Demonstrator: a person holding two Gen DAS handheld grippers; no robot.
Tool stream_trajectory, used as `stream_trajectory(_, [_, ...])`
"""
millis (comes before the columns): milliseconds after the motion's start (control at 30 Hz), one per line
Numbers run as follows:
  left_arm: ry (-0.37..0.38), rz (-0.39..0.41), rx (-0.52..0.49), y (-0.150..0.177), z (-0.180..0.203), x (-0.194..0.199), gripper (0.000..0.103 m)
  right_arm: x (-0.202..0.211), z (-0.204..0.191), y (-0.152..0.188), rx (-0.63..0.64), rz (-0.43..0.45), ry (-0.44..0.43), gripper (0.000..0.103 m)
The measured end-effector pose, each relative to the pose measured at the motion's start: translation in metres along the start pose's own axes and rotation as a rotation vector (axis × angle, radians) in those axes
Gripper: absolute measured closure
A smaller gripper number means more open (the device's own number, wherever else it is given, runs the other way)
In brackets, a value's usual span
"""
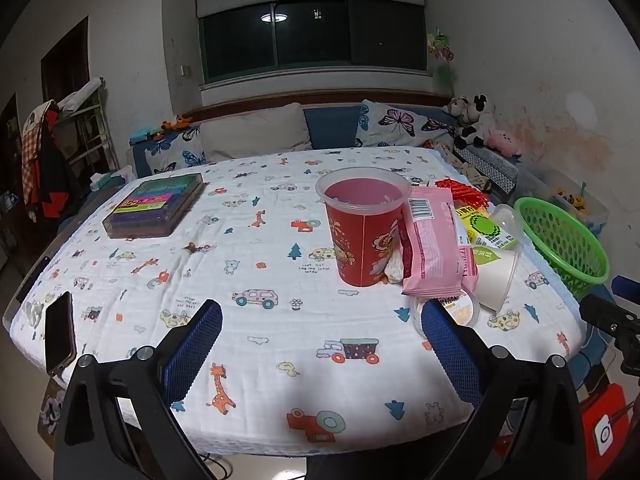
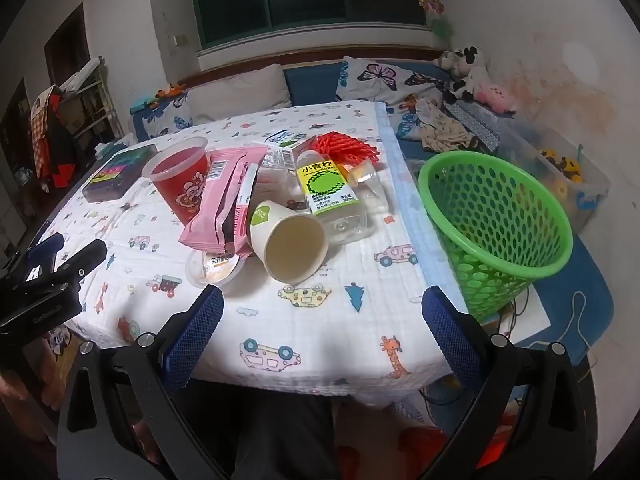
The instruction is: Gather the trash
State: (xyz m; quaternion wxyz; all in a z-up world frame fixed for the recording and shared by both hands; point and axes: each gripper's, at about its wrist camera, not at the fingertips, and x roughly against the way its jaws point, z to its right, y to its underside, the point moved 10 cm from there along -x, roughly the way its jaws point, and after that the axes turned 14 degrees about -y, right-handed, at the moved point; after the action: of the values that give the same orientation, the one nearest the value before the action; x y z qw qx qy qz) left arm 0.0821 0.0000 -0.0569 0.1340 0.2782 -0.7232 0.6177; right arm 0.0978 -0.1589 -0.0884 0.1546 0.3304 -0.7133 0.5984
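Observation:
A heap of trash lies on the patterned tablecloth: an upright red plastic cup, pink wrappers, a tipped white paper cup, a clear bottle with a yellow-green label, a small lidded tub, a red mesh piece and a milk carton. The green mesh basket stands at the table's right edge. My left gripper is open, short of the red cup. My right gripper is open, short of the paper cup. Neither holds anything.
A clear case of coloured pens sits at the table's far left, and a dark phone lies at its near left edge. Beyond the table are a sofa with butterfly pillows, plush toys and a clear storage bin.

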Motion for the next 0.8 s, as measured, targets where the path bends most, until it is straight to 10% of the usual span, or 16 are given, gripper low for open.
stream_trajectory(800, [0.005,0.050,0.042,-0.010,-0.007,0.012,0.006,0.003,-0.002,-0.006,-0.009,0.031,-0.009,0.004])
